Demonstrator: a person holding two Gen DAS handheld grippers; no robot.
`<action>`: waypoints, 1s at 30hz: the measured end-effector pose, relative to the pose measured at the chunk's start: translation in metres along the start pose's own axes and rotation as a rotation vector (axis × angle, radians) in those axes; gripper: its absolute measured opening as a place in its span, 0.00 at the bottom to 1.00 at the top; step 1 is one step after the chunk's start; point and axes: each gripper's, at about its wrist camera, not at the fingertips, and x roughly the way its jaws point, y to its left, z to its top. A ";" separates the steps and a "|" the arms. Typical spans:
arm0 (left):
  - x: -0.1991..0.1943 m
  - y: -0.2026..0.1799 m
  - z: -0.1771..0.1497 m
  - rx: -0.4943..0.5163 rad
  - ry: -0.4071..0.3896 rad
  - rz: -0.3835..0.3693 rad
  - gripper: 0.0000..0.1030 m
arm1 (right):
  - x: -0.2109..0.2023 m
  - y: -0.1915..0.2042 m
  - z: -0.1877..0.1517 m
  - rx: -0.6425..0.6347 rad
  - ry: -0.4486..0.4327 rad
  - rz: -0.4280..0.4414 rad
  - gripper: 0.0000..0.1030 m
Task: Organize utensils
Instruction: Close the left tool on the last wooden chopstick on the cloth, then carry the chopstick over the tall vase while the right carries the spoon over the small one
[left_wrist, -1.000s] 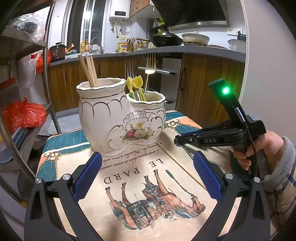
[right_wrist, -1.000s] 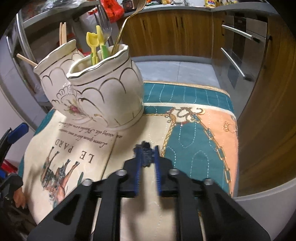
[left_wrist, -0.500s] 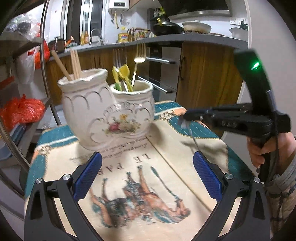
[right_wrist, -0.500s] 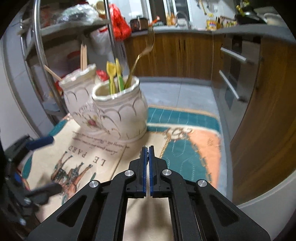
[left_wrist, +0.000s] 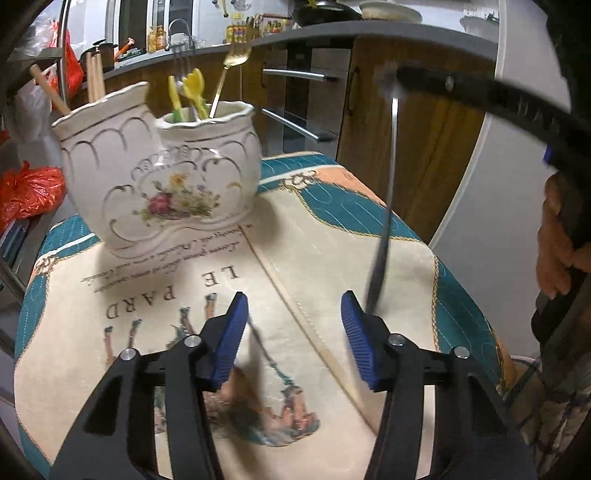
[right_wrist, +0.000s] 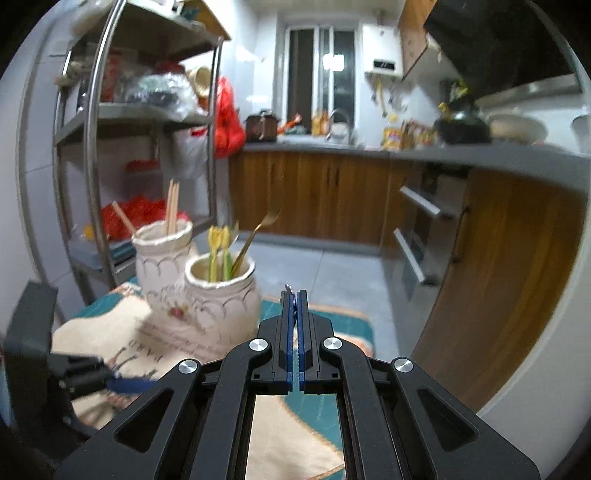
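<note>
A white ceramic double utensil holder (left_wrist: 159, 184) stands on the printed table mat (left_wrist: 314, 236); it also shows in the right wrist view (right_wrist: 192, 291). Its taller pot holds wooden chopsticks (left_wrist: 94, 75). Its lower pot holds yellow and green plastic utensils (left_wrist: 192, 92) and a gold fork (left_wrist: 231, 70). My right gripper (right_wrist: 294, 295) is shut on a thin metal utensil (left_wrist: 386, 206) that hangs down over the mat, its lower end blurred. My left gripper (left_wrist: 291, 325) is open and empty, low over the mat, beside the hanging utensil's lower end.
A metal shelf rack (right_wrist: 92, 155) with red bags stands left of the table. Wooden cabinets (right_wrist: 317, 199) and an oven front (right_wrist: 417, 236) lie behind. The table edge (left_wrist: 465, 295) drops off at the right, near a white wall.
The right gripper has risen and tilted up, lifting the metal utensil off the mat. The left gripper has narrowed somewhat and moved forward over the mat, toward the hanging utensil.
</note>
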 end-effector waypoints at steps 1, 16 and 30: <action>0.002 -0.003 0.000 0.004 0.007 0.004 0.45 | -0.003 -0.001 0.001 -0.004 -0.015 -0.013 0.02; 0.019 -0.003 0.006 0.038 0.064 0.086 0.05 | -0.016 0.003 0.000 -0.033 -0.091 -0.067 0.02; -0.069 0.035 -0.007 0.146 -0.290 0.038 0.05 | -0.025 0.016 0.002 -0.015 -0.146 -0.049 0.02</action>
